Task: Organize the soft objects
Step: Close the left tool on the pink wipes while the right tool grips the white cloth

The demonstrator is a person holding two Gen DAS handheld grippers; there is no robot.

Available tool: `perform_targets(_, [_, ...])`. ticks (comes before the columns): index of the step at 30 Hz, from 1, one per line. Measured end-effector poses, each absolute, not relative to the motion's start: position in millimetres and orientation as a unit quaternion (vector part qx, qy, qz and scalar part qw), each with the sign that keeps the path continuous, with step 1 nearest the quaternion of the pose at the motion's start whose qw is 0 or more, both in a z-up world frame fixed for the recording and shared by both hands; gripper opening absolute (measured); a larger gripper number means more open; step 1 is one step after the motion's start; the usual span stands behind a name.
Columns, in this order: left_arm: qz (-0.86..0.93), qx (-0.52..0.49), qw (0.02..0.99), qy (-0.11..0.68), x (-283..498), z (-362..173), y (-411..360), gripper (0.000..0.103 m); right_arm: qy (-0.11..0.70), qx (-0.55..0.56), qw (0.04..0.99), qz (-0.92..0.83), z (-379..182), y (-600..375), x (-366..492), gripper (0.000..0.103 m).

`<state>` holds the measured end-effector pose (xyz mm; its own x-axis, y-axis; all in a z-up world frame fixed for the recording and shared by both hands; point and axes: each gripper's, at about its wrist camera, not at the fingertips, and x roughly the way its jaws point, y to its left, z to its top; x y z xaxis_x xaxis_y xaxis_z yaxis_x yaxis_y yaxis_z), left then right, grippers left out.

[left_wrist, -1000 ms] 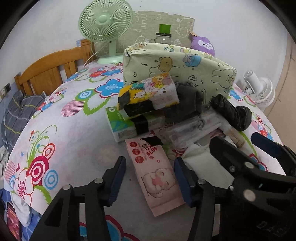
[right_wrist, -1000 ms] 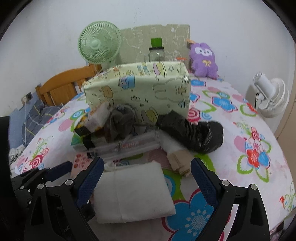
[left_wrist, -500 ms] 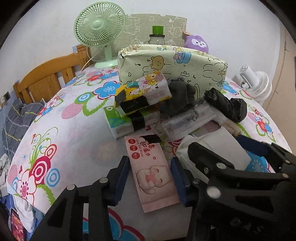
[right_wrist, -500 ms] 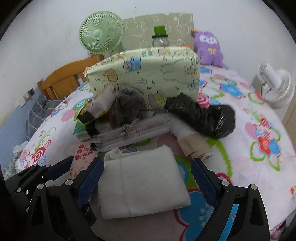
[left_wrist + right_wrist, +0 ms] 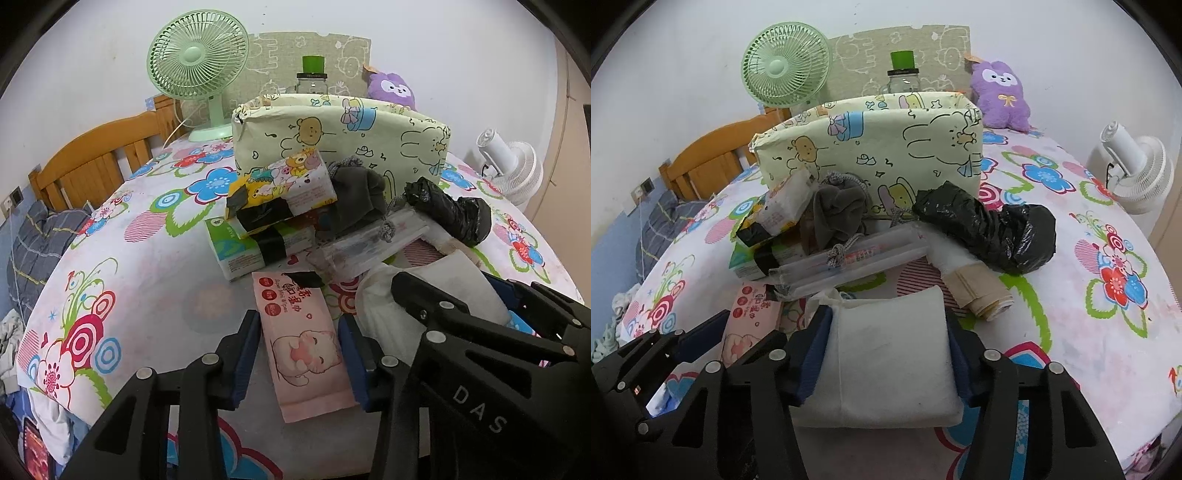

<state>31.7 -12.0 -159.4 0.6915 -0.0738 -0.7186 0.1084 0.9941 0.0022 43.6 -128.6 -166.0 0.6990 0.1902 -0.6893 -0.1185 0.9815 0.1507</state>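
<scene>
Much of what we see is partly covered. In the left wrist view the right gripper's black frame point(image 5: 491, 354) hides most of the white cloth pouch point(image 5: 458, 280), and in the right wrist view the pink wipes pack point(image 5: 751, 317) is cut off behind the left gripper's body. The grey drawstring bag point(image 5: 838, 216) and the clear plastic sleeve point(image 5: 857, 254) bury the tissue packs beneath them, so we cannot read their full outlines.

The pink wipes pack point(image 5: 303, 343) lies flat on the floral tablecloth point(image 5: 147, 258), its long axis running away from us toward the cartoon-print storage box point(image 5: 340, 144). The left gripper point(image 5: 301, 354) straddles it, blue pads just beside its long edges; we cannot tell whether they press it. The white cloth pouch point(image 5: 890, 354) lies in front of the pile, long axis pointing away, and the right gripper point(image 5: 886, 354) pinches it on both sides.

A second ago both sets of tongs stood wide; they have narrowed around their items since.
</scene>
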Motion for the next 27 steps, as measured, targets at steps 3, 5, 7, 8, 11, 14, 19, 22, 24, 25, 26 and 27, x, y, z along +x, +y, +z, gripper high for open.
perform_targets(3, [-0.047,0.023,0.922,0.385,29.4,-155.4,-12.5,0.044,0.375,0.049,0.922,0.085,-162.1,-129.3,41.6,0.057])
perform_targets(5, [-0.045,0.021,0.922,0.383,28.5,-152.5,-11.9,0.044,0.372,0.052,0.923,0.085,-159.2,-129.7,40.6,0.056])
perform_targets(7, [-0.044,0.019,0.923,0.382,28.2,-149.0,-10.8,0.044,0.372,0.054,0.923,0.087,-156.9,-130.1,40.5,0.056])
perform_targets(8, [-0.044,0.017,0.924,0.381,27.7,-146.9,-10.3,0.044,0.37,0.057,0.923,0.088,-154.7,-130.5,40.3,0.056])
perform_targets(11, [-0.044,0.018,0.927,0.373,26.2,-139.2,-10.2,0.044,0.364,0.06,0.925,0.09,-146.6,-130.7,39.0,0.056])
perform_targets(14, [-0.044,0.019,0.929,0.367,23.7,-132.3,-10.9,0.042,0.357,0.059,0.928,0.088,-139.4,-130.9,36.1,0.056])
perform_targets(19, [-0.049,0.013,0.931,0.362,20.4,-123.7,-11.1,0.031,0.347,0.06,0.932,0.086,-129.9,-133.7,31.8,0.056])
perform_targets(22, [-0.049,0.014,0.93,0.364,20.5,-123.3,-11.6,0.031,0.346,0.057,0.933,0.084,-127.6,-133.5,31.0,0.056])
perform_targets(24, [-0.053,0.01,0.929,0.367,19.9,-124.7,-11.0,0.034,0.346,0.056,0.933,0.086,-128.1,-132.2,30.0,0.056])
perform_targets(25, [-0.056,0.008,0.927,0.37,19.9,-126.2,-11.0,0.036,0.346,0.056,0.932,0.088,-128.6,-131.7,29.6,0.056])
perform_targets(26, [-0.057,0.006,0.927,0.371,19.7,-127.1,-11.0,0.038,0.346,0.056,0.932,0.089,-129.2,-131.3,28.9,0.056])
perform_targets(27, [-0.059,0.005,0.926,0.372,19.5,-128.3,-11.3,0.04,0.346,0.055,0.932,0.09,-130.0,-130.7,28.2,0.056])
